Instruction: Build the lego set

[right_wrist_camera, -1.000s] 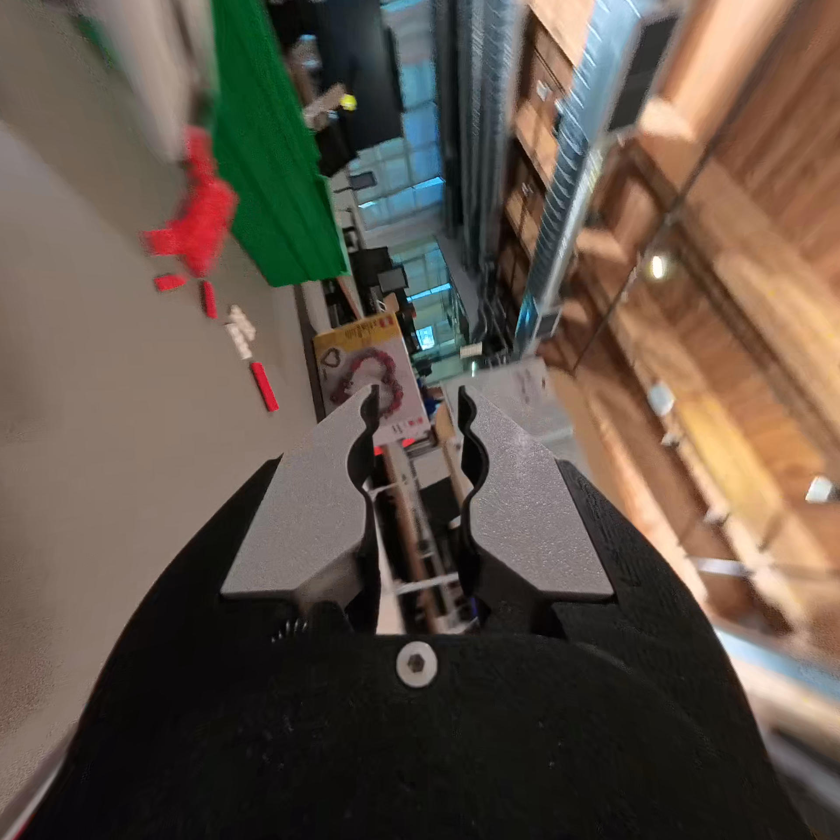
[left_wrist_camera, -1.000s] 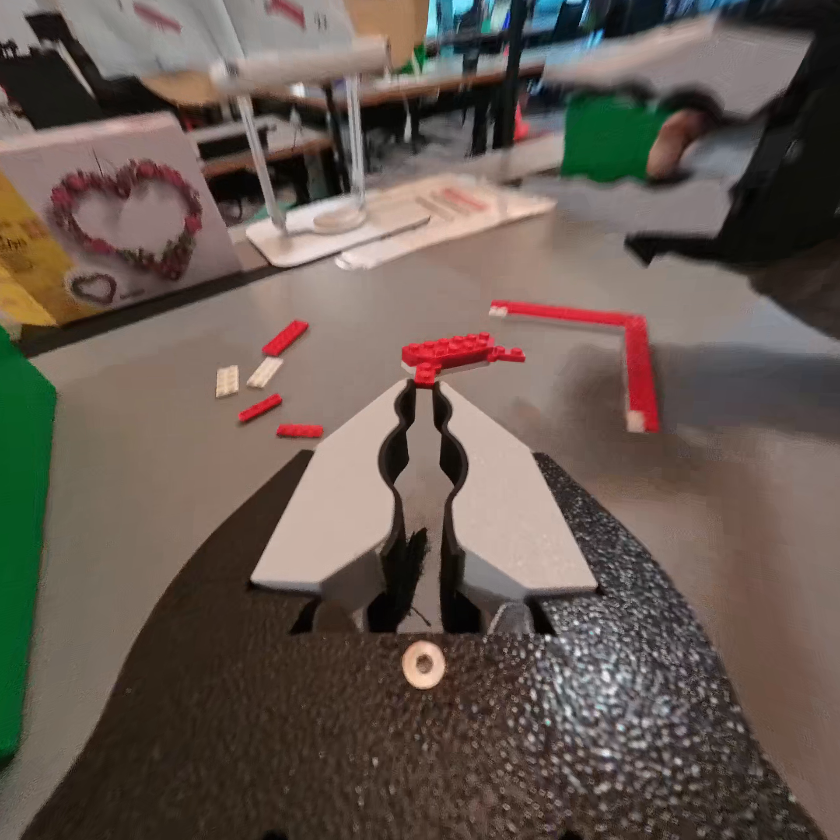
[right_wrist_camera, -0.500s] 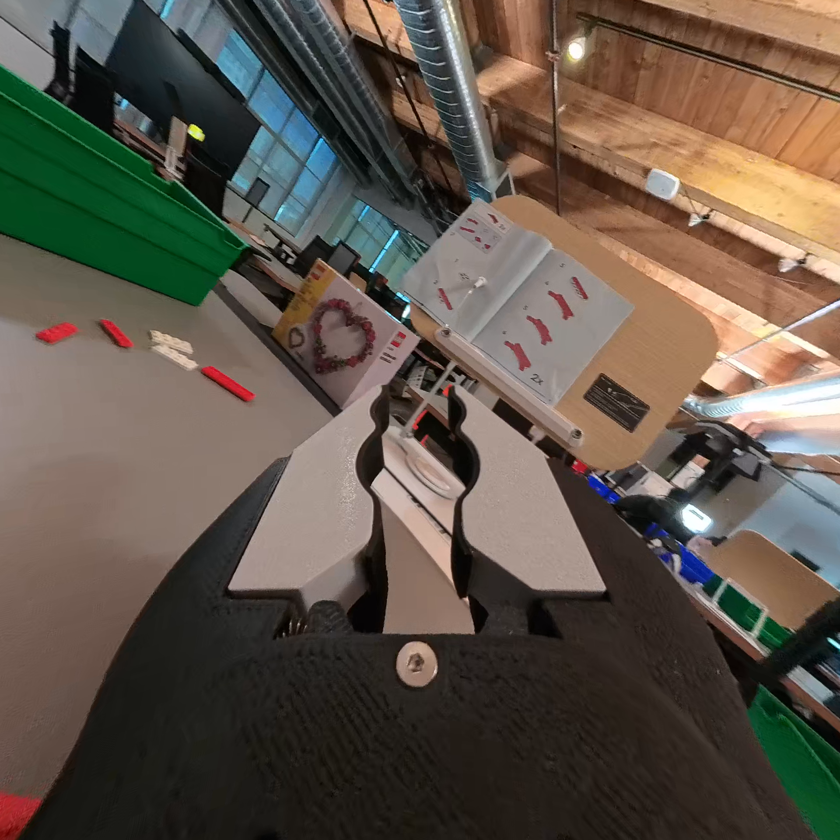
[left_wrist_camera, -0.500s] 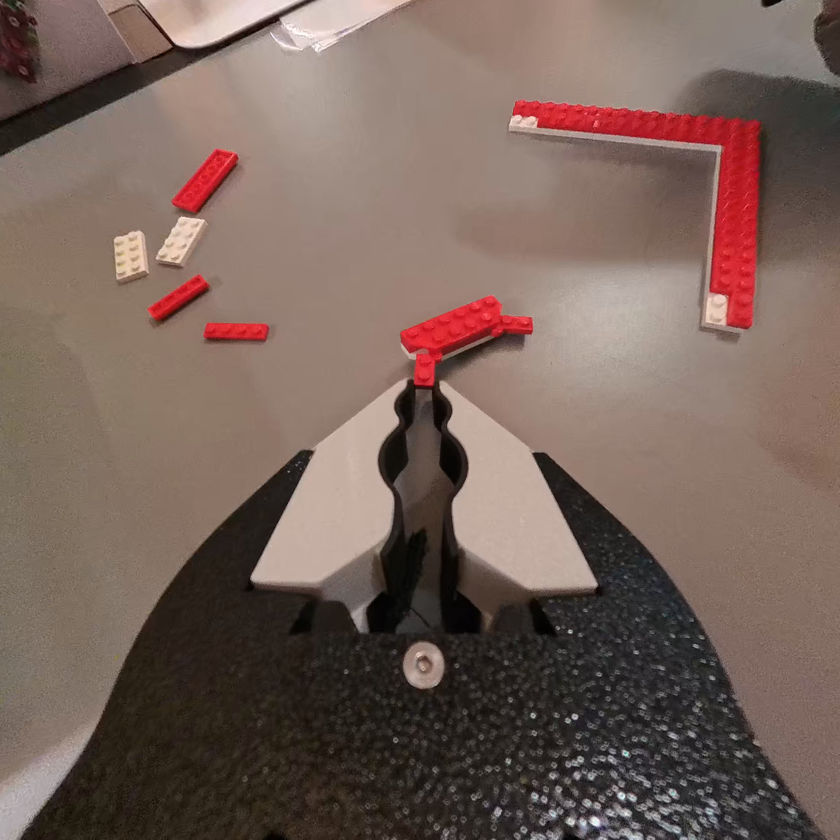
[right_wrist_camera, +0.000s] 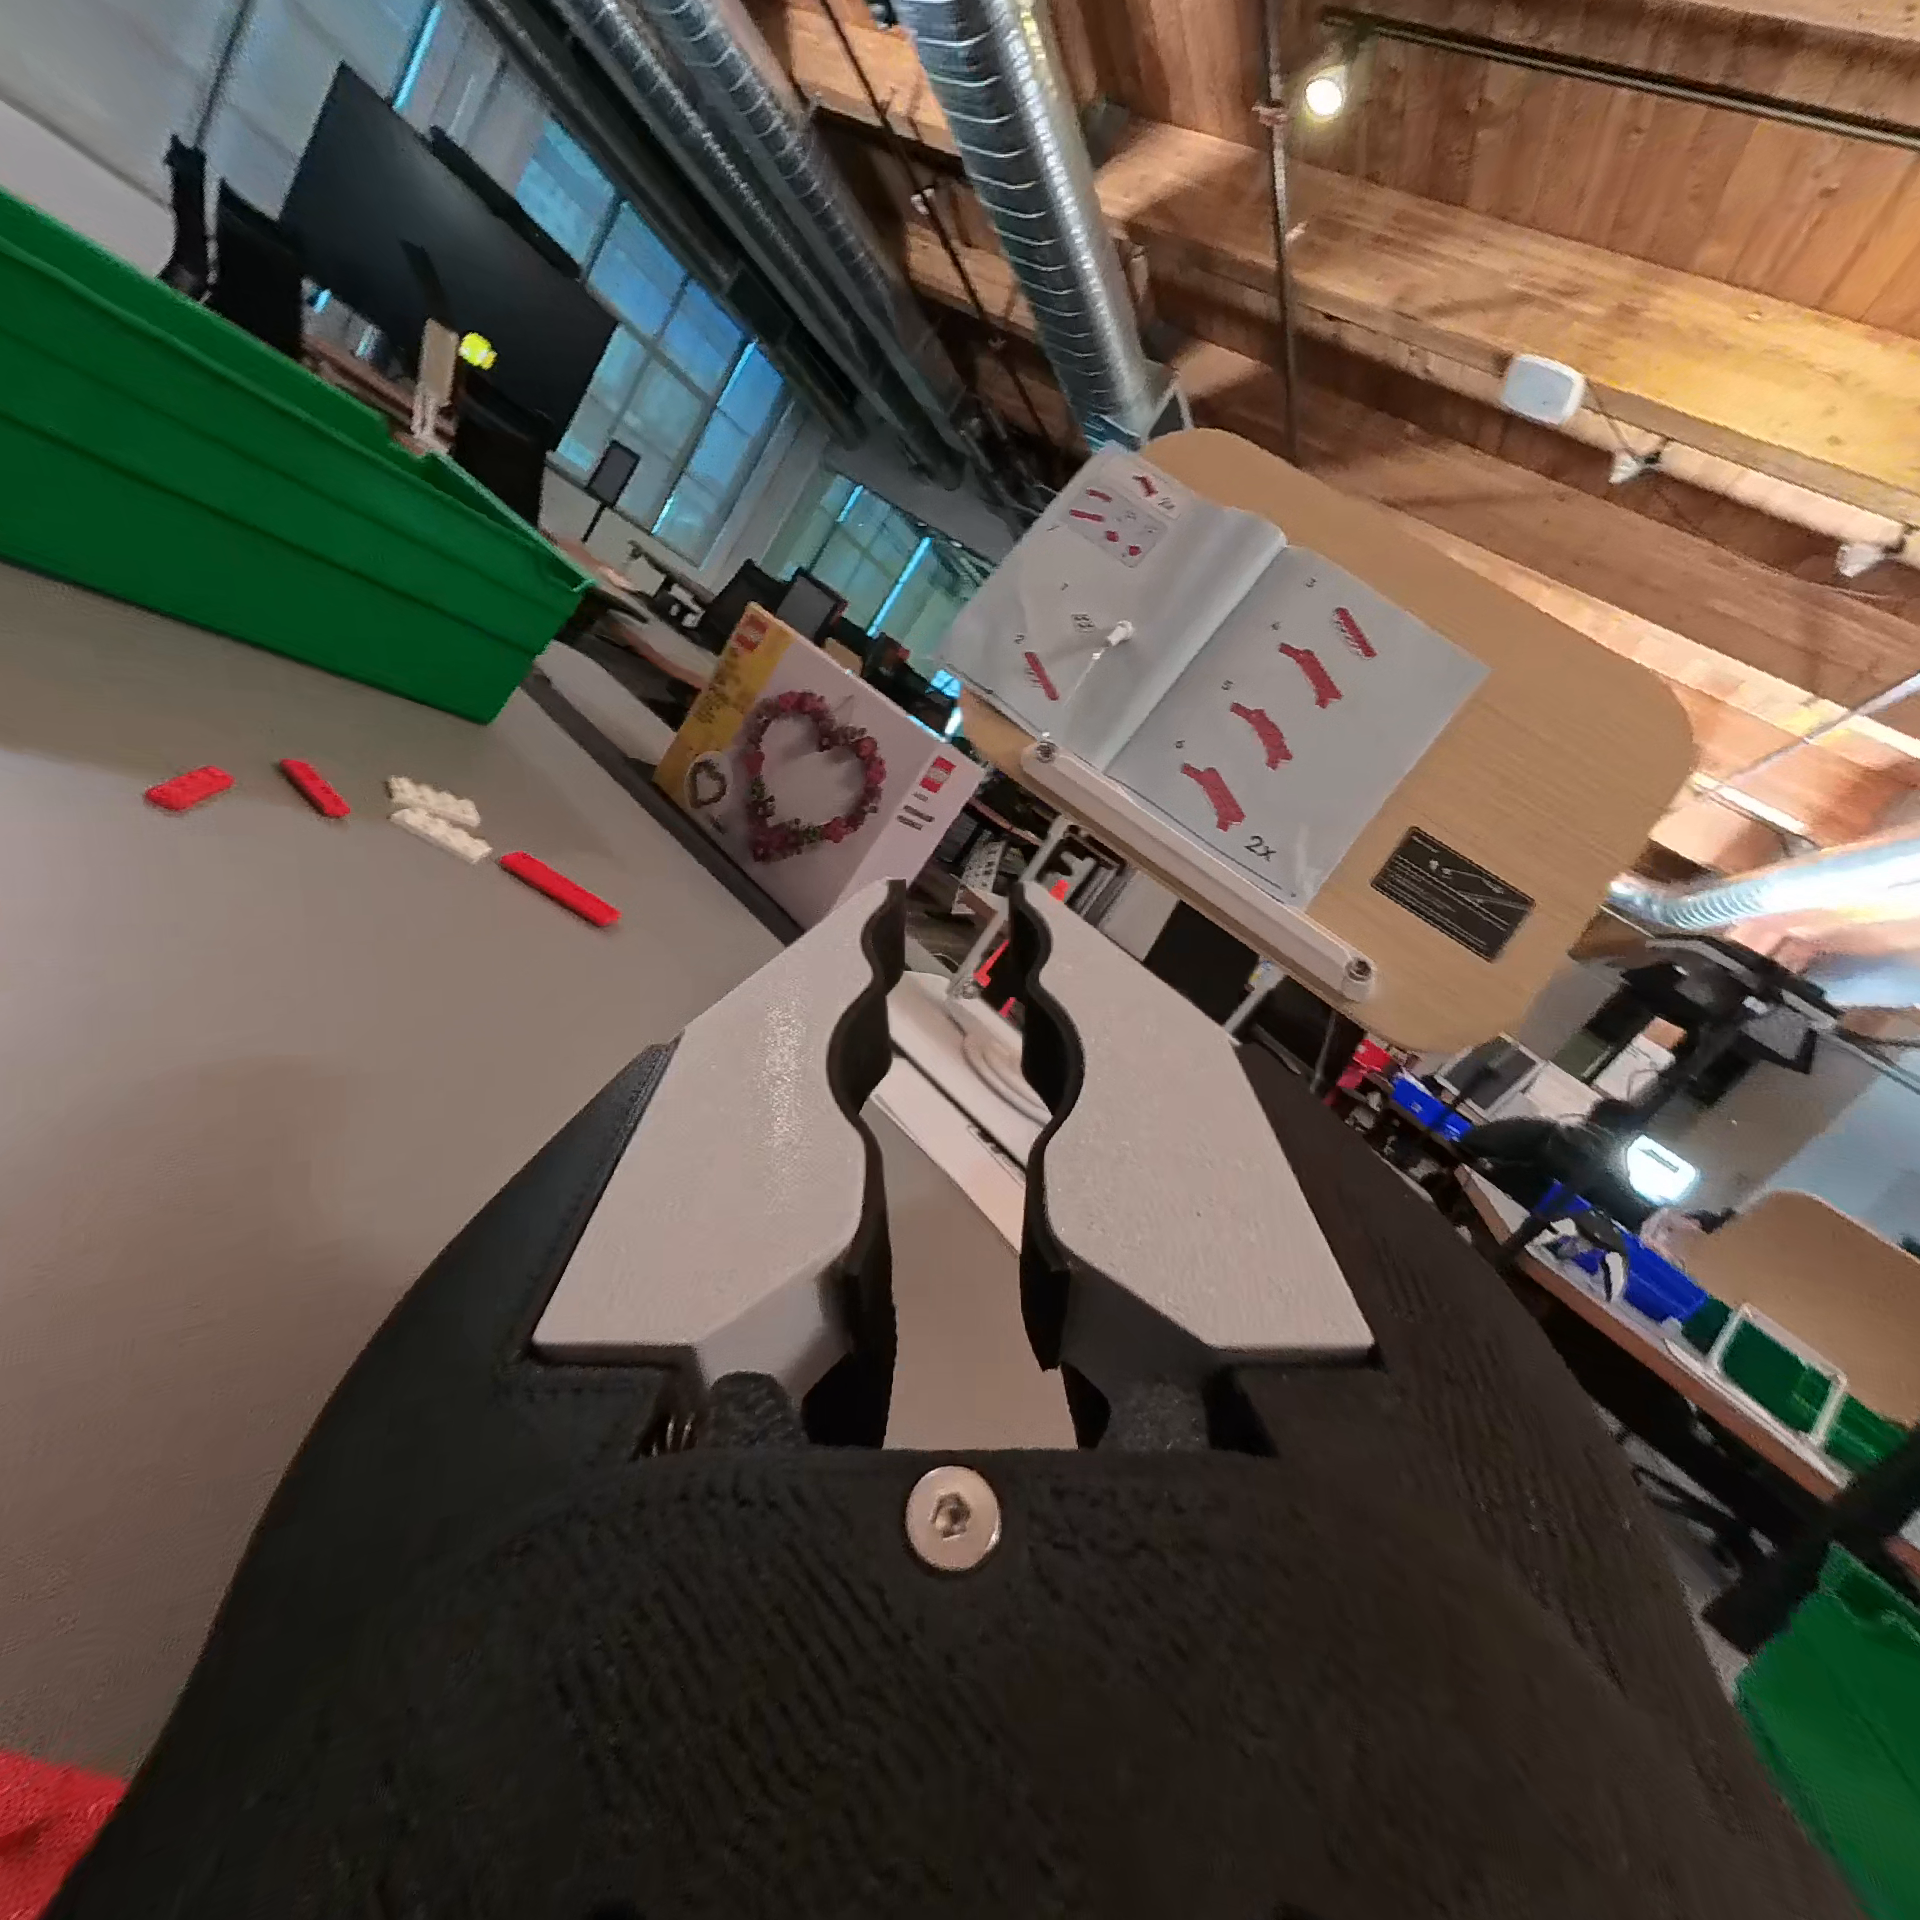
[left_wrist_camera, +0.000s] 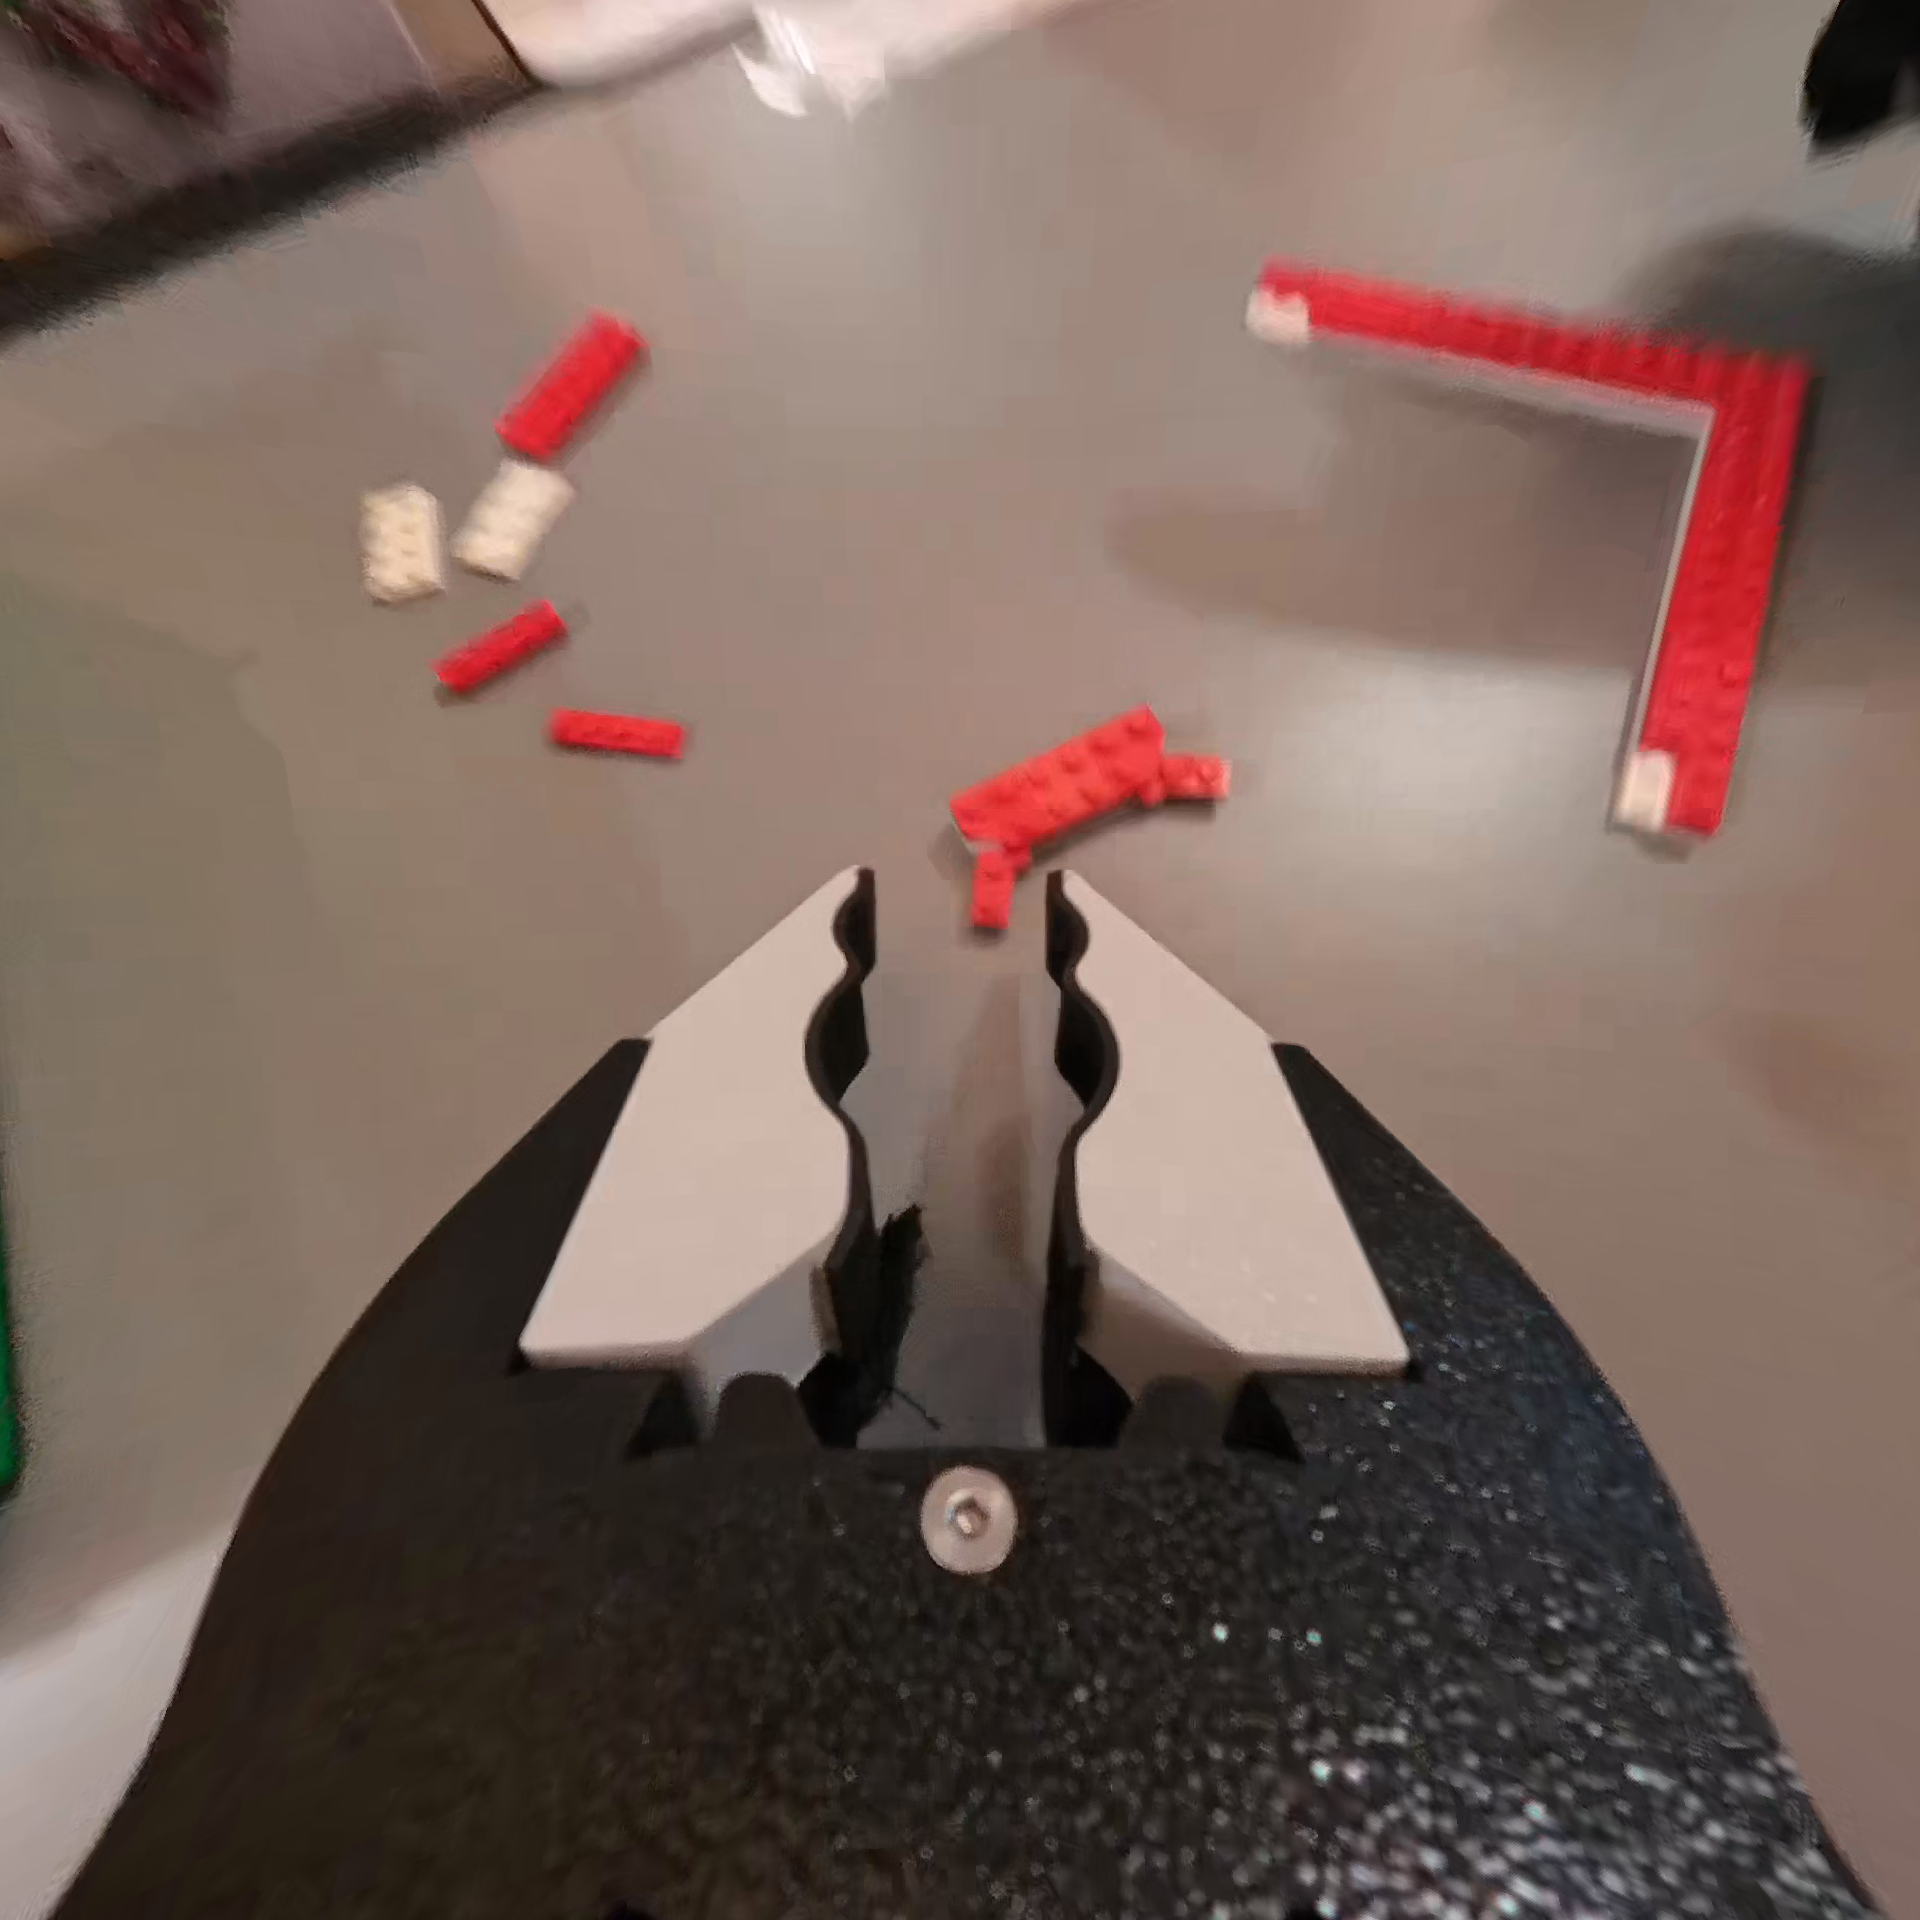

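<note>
My left gripper [left_wrist_camera: 958, 885] is open and empty. Just beyond its tips a small red curved Lego assembly [left_wrist_camera: 1070, 792] lies on the grey table, its narrow end [left_wrist_camera: 995, 894] near the right fingertip. A red L-shaped assembly [left_wrist_camera: 1704, 499] with white ends lies at the far right. Loose pieces lie at the left: a red plate [left_wrist_camera: 569, 382], two white plates [left_wrist_camera: 457, 528] and two thin red plates [left_wrist_camera: 561, 686]. My right gripper [right_wrist_camera: 951, 896] is open and empty, pointing over the table toward the instruction booklet [right_wrist_camera: 1195, 675]. The loose pieces also show in the right wrist view [right_wrist_camera: 416, 816].
Green bins [right_wrist_camera: 239, 509] stand at the table's left edge. The Lego box [right_wrist_camera: 821, 779] with a heart picture stands at the back, beside the booklet stand on its white base [right_wrist_camera: 987, 1049]. A red piece [right_wrist_camera: 42, 1808] shows at the lower left of the right wrist view. One gripper's finger ends stand about 25 centimeters off the other's. The red plate [left_wrist_camera: 569, 382] is closer to my left gripper, around 20 centimeters from its tips; the right tips are 25 centimeters off.
My left gripper has opened and let go of the small red assembly, which now rests on the table. My right gripper has swung round to face the booklet and stays open.
</note>
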Available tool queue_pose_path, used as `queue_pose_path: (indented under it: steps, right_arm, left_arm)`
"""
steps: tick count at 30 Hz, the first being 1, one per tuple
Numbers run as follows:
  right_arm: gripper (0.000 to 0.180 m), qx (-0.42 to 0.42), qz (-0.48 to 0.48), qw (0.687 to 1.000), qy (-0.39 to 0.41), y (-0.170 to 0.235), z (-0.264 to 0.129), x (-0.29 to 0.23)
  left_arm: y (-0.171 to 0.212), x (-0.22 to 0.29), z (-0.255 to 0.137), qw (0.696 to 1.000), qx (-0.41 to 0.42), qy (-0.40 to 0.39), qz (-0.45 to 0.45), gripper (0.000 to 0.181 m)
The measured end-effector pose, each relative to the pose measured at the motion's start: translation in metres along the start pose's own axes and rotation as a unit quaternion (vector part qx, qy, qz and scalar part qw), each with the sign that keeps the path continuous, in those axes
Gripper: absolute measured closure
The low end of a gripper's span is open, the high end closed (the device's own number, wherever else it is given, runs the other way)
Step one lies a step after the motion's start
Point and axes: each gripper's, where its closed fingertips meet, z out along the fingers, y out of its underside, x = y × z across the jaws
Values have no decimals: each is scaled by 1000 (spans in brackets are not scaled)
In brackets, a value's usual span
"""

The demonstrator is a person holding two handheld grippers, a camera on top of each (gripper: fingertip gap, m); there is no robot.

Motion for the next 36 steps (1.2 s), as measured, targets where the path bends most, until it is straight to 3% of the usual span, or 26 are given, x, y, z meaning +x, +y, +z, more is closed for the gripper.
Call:
queue_pose_path:
  steps: [1,4,7,9,10,16,20,23,26,30,33,36]
  right_arm:
    - [162,2,8,1000,11,0,-1,5]
    - [164,0,34,998,53,4,-5,23]
    - [166,-10,55,995,86,12,-8,37]
    - [167,-16,63,993,99,16,-10,43]
    - [167,-16,66,992,104,17,-11,45]
    - [172,-24,80,989,119,23,-13,52]
    - [175,-38,80,989,114,27,-10,50]
    - [178,-47,64,992,94,28,-2,42]
    - [178,-112,79,989,61,41,16,33]
    - [166,-116,138,983,16,30,68,26]
    - [155,-116,150,981,-28,17,131,23]
    - [146,-118,123,985,-6,15,198,39]
  left_arm:
    - [-15,-7,-8,999,46,-15,-8,150]
    - [-76,-39,-47,966,241,-92,-9,152]
    - [-127,-65,-93,884,433,-177,16,155]
    - [-145,-74,-104,835,504,-218,43,162]
    - [-149,-76,-95,830,510,-218,51,164]
    - [-155,-112,-27,850,483,-212,0,176]
    - [-152,-118,-8,856,480,-189,-23,171]
    - [-151,-108,0,864,475,-169,-9,181]
    - [-153,-102,4,867,475,-151,-8,181]
    - [-154,-97,8,871,469,-147,3,181]
    - [-154,-94,11,874,465,-143,14,181]
    - [-155,-90,14,877,459,-138,26,181]
